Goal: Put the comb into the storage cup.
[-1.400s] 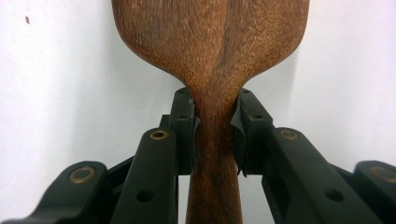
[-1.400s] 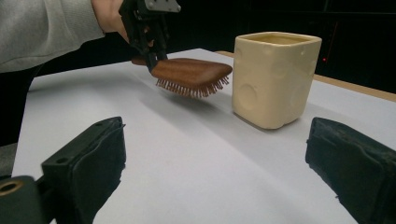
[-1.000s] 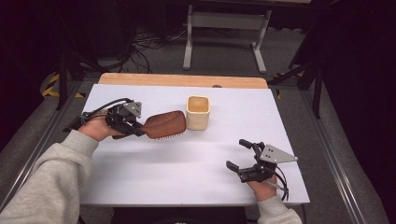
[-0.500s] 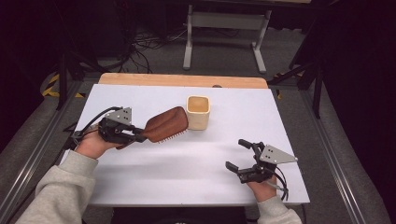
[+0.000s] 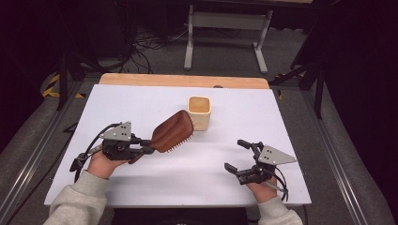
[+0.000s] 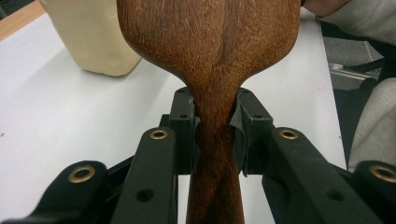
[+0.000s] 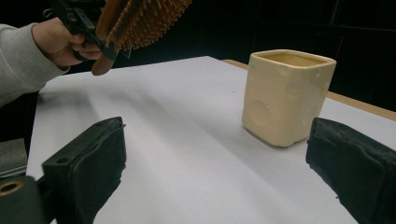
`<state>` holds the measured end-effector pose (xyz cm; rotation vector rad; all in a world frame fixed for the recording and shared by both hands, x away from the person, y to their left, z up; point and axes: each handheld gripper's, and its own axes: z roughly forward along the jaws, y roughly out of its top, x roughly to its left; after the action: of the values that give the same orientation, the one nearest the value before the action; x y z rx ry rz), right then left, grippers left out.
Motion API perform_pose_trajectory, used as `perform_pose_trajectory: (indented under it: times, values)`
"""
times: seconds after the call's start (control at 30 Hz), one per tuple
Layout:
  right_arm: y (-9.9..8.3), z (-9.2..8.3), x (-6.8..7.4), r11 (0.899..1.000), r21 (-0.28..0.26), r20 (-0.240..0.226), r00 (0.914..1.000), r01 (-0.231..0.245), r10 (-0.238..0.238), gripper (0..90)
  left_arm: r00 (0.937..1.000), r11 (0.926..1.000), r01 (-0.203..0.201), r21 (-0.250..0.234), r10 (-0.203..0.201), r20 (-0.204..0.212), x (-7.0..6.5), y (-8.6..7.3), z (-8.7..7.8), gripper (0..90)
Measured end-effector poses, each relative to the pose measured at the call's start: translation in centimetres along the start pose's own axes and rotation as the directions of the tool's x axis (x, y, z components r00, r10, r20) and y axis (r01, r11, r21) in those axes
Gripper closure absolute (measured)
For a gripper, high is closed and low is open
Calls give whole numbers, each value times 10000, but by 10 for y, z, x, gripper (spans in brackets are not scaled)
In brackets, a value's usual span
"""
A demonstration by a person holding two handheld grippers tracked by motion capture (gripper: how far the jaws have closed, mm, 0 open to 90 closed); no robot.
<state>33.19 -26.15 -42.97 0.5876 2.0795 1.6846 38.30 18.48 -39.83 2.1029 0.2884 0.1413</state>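
Note:
A brown wooden hairbrush (image 5: 172, 132) is held up off the white table, bristles facing down and toward the person. My left gripper (image 5: 145, 150) is shut on its handle (image 6: 215, 140), jaws pressed against both sides of the narrow neck. The brush head (image 7: 140, 21) hangs at the upper left of the right gripper view. A cream square cup (image 5: 199, 112) stands upright just behind and right of the brush head, also cup (image 7: 287, 95). My right gripper (image 5: 239, 157) rests near the front right of the table, open, nothing between its jaws.
The white tabletop (image 5: 141, 103) has a wooden strip (image 5: 183, 80) along its far edge. Beyond it stands a grey metal frame (image 5: 225, 33) on a floor with cables. A grey-sleeved forearm (image 5: 77, 204) enters at the lower left.
My left gripper has drawn back toward the front left and lifted the brush, tilting its head upward beside the cup. The right gripper has stayed put.

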Motion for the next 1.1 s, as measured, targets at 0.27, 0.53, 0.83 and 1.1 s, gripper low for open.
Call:
perform_pose_trajectory:
  times: [0.27, 0.53, 0.83, 1.1]
  values:
    - [3, 4, 5, 9999, 50, -190, 9997, 165, -164, 56, 9998, 9991, 213, -379, -213, 19, -5, -8, 14, 732]
    - [10, 11, 11, 9997, 120, -513, 9985, 196, -190, 56, 9998, 9993, 201, -301, -200, 52, -8, -8, 23, 732]
    - [35, 42, 20, 9990, 443, -1478, 9890, 13, 52, 57, 9999, 9998, 56, -188, -58, -82, -12, -7, 30, 731]
    - [50, 71, 26, 9969, 789, -1805, 9835, 63, 81, 56, 9999, 9999, -30, -107, 29, -140, -15, -5, 32, 731]
